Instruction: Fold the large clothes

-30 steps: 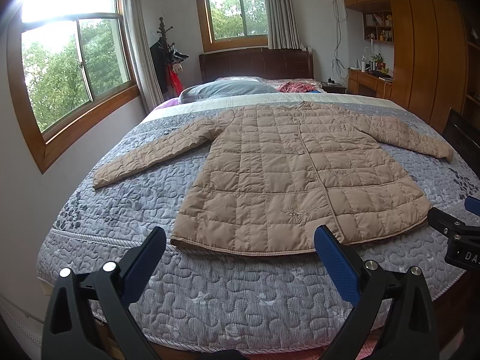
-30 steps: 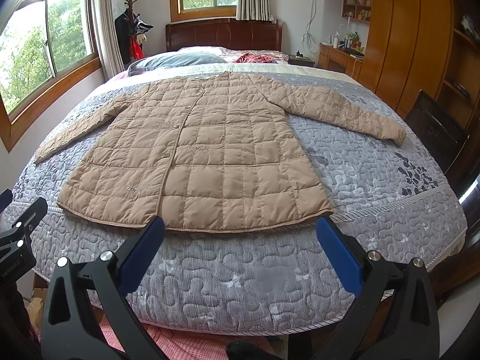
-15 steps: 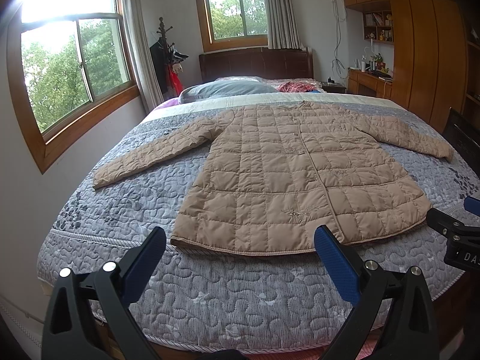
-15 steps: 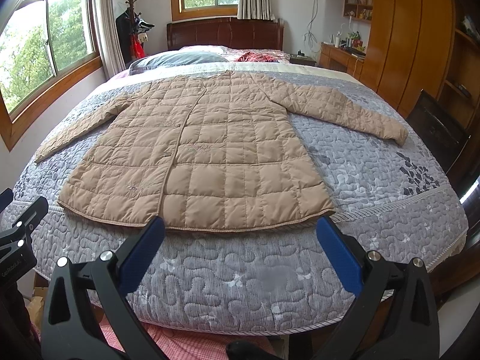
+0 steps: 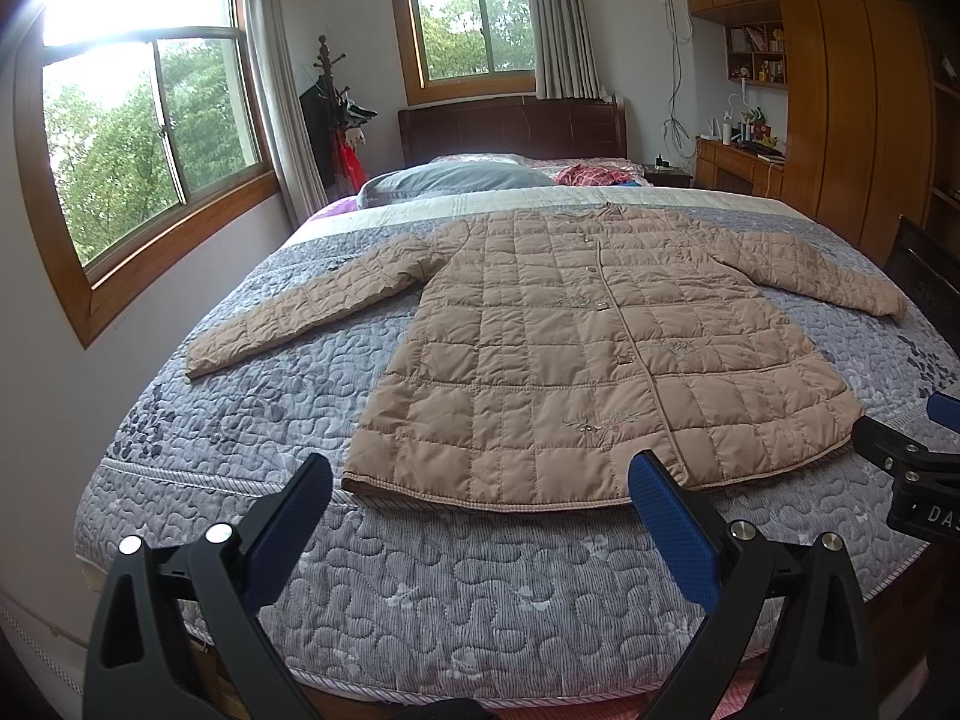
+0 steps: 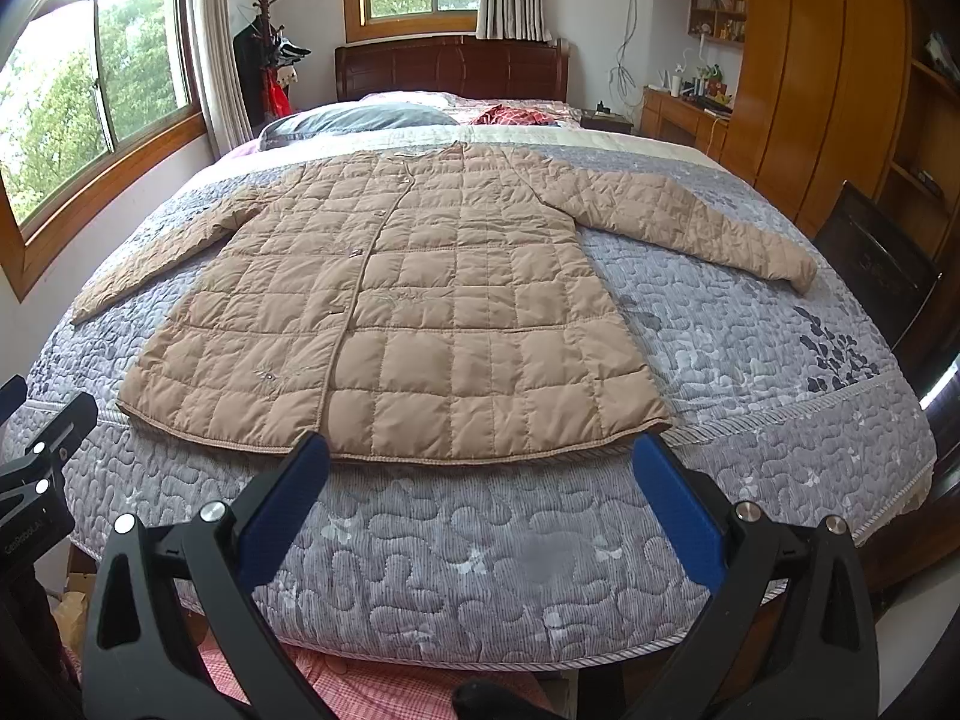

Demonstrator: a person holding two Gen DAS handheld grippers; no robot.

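Tan quilted long-sleeved coat (image 5: 576, 372) spread flat, front up, sleeves out, on grey patterned quilted bedspread (image 5: 456, 588), left gripper (image 5: 480, 516) and right gripper (image 6: 480, 480) near the hem at the bed's foot, jaws released, grasping nothing, grey pillow (image 5: 456, 179) beyond the collar.

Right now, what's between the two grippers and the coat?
Only bare grey quilt, seen in both wrist views, separates the open left gripper and right gripper from the coat.

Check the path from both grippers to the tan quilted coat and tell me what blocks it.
Nothing visible does. The left gripper and right gripper are both open, short of the hem of the tan quilted coat, which lies flat. Only bare grey patterned bedspread lies between them.
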